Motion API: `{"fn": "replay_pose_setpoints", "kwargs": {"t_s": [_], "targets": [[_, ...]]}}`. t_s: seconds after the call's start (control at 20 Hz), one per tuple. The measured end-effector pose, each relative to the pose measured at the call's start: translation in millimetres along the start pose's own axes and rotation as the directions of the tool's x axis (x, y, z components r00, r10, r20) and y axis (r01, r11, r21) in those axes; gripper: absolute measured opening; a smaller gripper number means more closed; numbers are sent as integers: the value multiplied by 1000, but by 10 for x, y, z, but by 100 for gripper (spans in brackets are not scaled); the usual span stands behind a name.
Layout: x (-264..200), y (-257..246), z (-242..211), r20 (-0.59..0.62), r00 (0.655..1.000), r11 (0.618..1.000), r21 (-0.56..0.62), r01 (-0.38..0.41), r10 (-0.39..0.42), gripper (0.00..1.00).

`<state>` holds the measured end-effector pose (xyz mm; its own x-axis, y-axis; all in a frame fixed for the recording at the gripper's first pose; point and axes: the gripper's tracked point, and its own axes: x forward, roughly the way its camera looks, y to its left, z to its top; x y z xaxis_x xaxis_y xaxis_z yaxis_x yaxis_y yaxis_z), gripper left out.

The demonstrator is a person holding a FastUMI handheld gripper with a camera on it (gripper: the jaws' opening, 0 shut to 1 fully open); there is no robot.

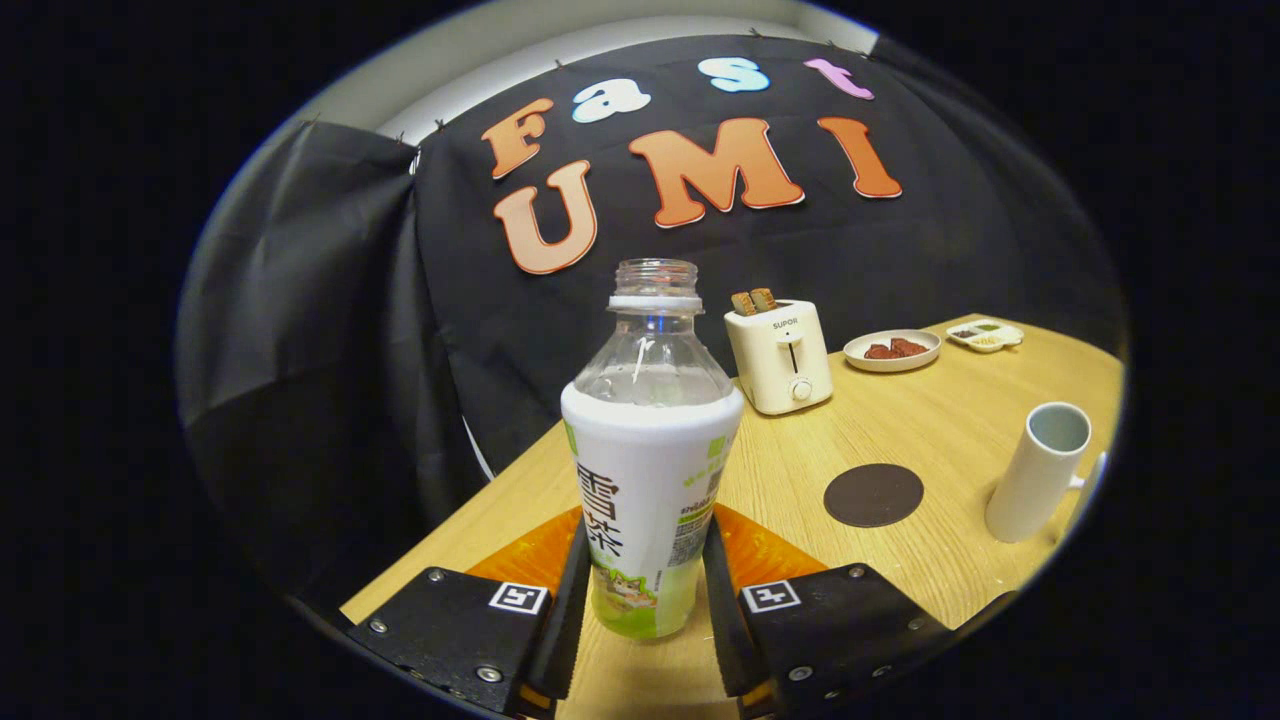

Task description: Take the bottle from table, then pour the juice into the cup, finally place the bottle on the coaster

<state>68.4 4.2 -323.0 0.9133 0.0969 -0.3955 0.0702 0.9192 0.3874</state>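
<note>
Gripper [640, 600] level, fingers [565, 610] closed against both sides of the bottle [650, 480]

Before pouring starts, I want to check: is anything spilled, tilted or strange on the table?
Nothing stands out. The bottle is upright and uncapped between the hand-held gripper fingers; cup and coaster look undisturbed.

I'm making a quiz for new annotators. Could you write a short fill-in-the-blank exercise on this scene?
1. The uncapped clear plastic bottle with the white label stands between the two fingers of the hand-held gripper, which press on its ____.
2. The round dark coaster lies on the wooden table between the bottle and the tall white ____.
3. Beyond the coaster, a cream toaster holds two slices of ____.
4. Beside the toaster sits a small round ____ of reddish food.

Missing words: sides; cup; toast; plate
</note>
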Motion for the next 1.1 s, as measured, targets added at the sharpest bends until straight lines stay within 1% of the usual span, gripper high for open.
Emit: {"fn": "replay_pose_setpoints", "kwargs": {"t_s": [0.15, 0.25, 0.4, 0.5, 0.7, 0.9, 1.0, 1.1], "targets": [[-28, -114, 124, 11, 1000, 997, 74, -10, 9, 57], [-67, -183, 207, 27, 999, 989, 149, -24, 20, 56], [-73, -315, 276, 49, 998, 960, 275, -46, 33, 56], [-76, -415, 293, 64, 998, 932, 360, -44, 23, 56], [-81, -510, 293, 85, 996, 850, 522, -69, 28, 56], [-121, -618, 290, 129, 991, 733, 670, -113, 35, 56], [-136, -721, 252, 144, 989, 674, 729, -120, 20, 56], [-115, -806, 232, 152, 988, 626, 770, -124, 9, 56]]}}
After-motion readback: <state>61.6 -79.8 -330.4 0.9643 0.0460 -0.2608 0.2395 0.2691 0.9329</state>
